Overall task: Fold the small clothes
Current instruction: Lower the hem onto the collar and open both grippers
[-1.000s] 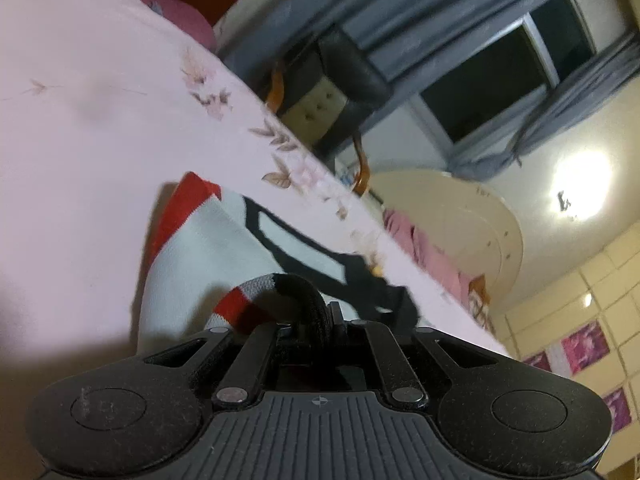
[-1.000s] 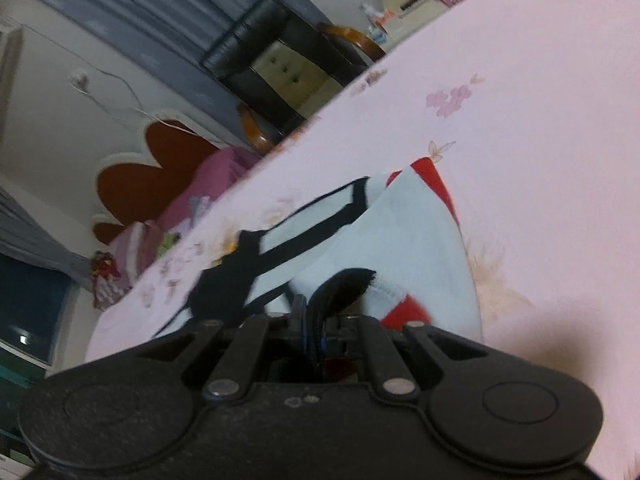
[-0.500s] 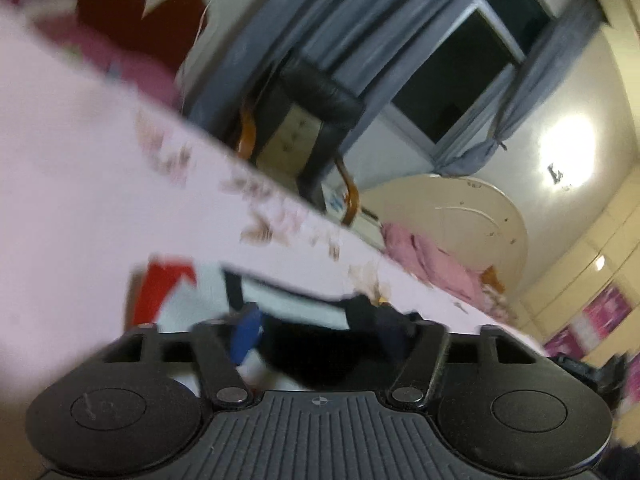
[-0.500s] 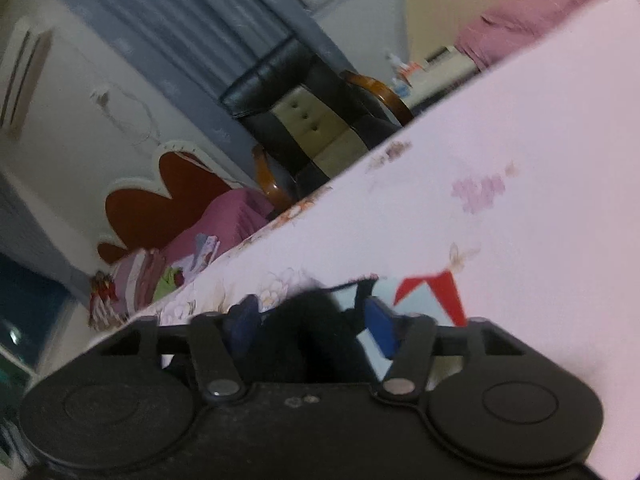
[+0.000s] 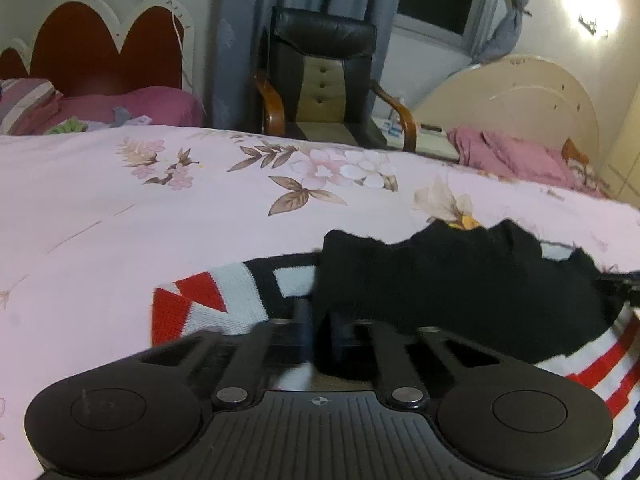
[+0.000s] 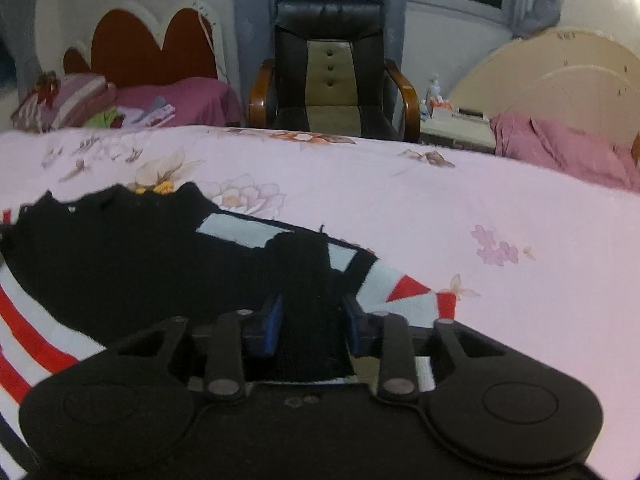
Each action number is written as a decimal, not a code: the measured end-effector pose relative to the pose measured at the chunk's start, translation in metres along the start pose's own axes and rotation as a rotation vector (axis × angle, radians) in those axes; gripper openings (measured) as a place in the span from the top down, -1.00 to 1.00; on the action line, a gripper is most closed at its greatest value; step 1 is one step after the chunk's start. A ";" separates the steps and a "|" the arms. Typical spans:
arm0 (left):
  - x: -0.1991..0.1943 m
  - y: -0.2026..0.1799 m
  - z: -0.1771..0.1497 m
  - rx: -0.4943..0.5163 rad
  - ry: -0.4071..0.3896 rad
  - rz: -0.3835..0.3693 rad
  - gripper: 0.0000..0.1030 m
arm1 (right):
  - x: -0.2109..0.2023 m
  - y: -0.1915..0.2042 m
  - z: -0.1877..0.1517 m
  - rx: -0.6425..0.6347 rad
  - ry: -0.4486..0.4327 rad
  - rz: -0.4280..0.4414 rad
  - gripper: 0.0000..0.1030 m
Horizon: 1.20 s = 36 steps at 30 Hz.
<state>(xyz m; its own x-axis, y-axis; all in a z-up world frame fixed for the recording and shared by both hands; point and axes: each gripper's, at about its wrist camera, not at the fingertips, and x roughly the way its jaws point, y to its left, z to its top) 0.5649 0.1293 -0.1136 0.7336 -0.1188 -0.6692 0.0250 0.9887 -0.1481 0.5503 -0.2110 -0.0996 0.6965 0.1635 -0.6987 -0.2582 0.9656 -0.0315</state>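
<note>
knit garment (image 5: 460, 292) on pink floral bedspread (image 5: 120, 216), wide bare spread beyond its far edge, left gripper (image 5: 316, 332) pinched shut on its near hem, right gripper (image 6: 312, 320) closing around a black fold, armchair (image 6: 328, 68) behind the bed

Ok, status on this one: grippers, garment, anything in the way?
Left gripper shut on black, white and red knitted sweater. Right gripper closing, black knit fold between its blue pads. Sweater lies on pink floral bedsheet. Nothing in the way.
</note>
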 end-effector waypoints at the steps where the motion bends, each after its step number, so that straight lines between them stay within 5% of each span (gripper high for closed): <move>1: -0.002 0.000 -0.002 -0.003 -0.008 -0.001 0.90 | -0.001 0.005 -0.001 -0.024 -0.008 -0.008 0.63; 4: -0.008 -0.005 -0.007 0.014 -0.057 0.013 0.91 | -0.003 0.015 -0.003 -0.081 -0.043 -0.045 0.89; 11: -0.039 0.002 -0.013 -0.048 -0.206 0.020 0.91 | -0.021 0.007 -0.002 -0.049 -0.157 -0.073 0.90; 17: -0.019 0.012 -0.017 -0.099 -0.070 0.085 0.91 | -0.016 0.009 -0.003 -0.054 -0.151 -0.119 0.90; 23: -0.006 0.009 -0.011 -0.085 -0.062 0.131 0.84 | 0.012 0.011 -0.001 -0.033 -0.047 -0.184 0.82; 25: -0.015 0.011 -0.013 -0.113 -0.081 0.120 0.61 | 0.004 0.017 0.004 -0.039 -0.056 -0.202 0.62; 26: -0.023 0.005 -0.013 -0.103 -0.100 0.141 0.27 | -0.004 0.021 0.005 -0.045 -0.091 -0.202 0.35; 27: -0.031 -0.006 -0.013 -0.052 -0.129 0.162 -0.12 | -0.017 0.027 0.005 -0.062 -0.151 -0.185 0.31; 28: -0.038 -0.024 -0.012 0.023 -0.165 0.168 -0.25 | -0.023 0.032 0.004 -0.072 -0.175 -0.157 0.31; 33: -0.030 -0.093 -0.012 0.124 -0.137 -0.043 -0.29 | -0.015 0.083 0.003 -0.130 -0.125 0.039 0.42; 36: -0.005 -0.104 -0.021 0.146 -0.057 -0.023 -0.29 | -0.006 0.103 -0.001 -0.172 -0.087 0.050 0.35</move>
<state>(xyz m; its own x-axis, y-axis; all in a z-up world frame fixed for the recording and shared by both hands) 0.5441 0.0255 -0.1105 0.7692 -0.1403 -0.6234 0.1378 0.9891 -0.0526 0.5193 -0.1131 -0.0990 0.7334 0.2343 -0.6381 -0.3992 0.9083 -0.1253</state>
